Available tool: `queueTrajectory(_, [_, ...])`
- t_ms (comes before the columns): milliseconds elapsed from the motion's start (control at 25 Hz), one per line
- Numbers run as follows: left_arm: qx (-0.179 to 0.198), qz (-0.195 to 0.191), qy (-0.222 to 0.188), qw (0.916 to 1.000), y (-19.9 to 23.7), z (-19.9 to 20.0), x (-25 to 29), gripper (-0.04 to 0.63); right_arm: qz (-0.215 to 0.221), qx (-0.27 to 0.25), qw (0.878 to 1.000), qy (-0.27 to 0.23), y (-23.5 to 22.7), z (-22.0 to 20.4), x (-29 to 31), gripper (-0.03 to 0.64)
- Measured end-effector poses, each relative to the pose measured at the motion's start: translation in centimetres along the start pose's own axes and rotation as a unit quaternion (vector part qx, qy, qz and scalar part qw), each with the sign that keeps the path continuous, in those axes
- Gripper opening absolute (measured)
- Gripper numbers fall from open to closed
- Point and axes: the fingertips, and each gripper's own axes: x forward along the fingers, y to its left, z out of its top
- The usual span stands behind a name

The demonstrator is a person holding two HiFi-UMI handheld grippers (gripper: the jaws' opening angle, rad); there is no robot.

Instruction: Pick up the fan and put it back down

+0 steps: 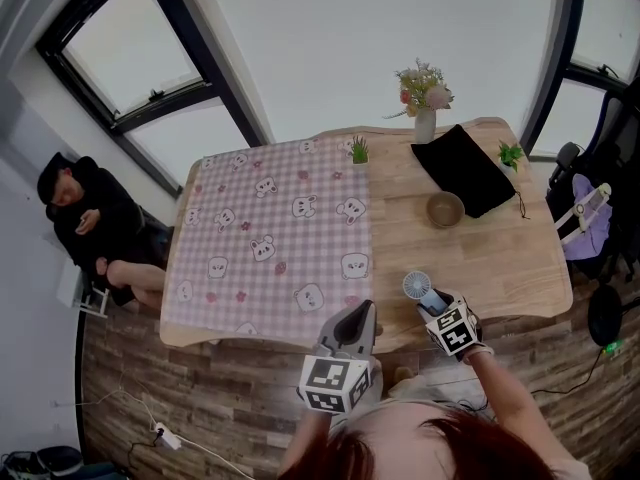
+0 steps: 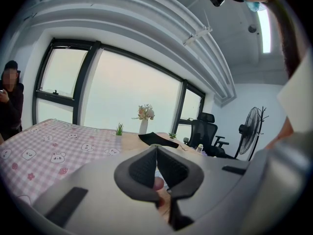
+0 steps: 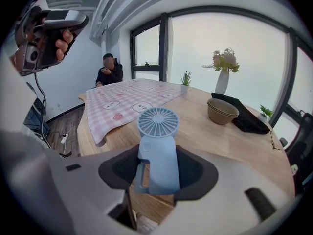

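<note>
right gripper [image 3: 160,174] is closed on the fan [image 3: 157,141]: both pads bear on the sides of its handle, with the jaws set wide. fan long axis runs along the jaws, round head forward, over the desk [image 1: 500,258] near its front edge, right of centre. contact with the wood cannot be confirmed. left gripper [image 2: 157,151] is closed and empty.

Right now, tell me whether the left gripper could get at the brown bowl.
Probably yes: only bare tabletop lies between the left gripper and the bowl; the fan held in the right gripper stands just beside that path.
</note>
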Motion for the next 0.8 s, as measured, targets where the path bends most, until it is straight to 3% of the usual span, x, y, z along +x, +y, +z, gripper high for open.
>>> queueTrajectory(800, [-0.007,0.011,0.003,0.9999,0.9,-0.6,-0.3,0.011,0.010,0.005,1.000,0.025,0.5,-2.0,1.7,0.213])
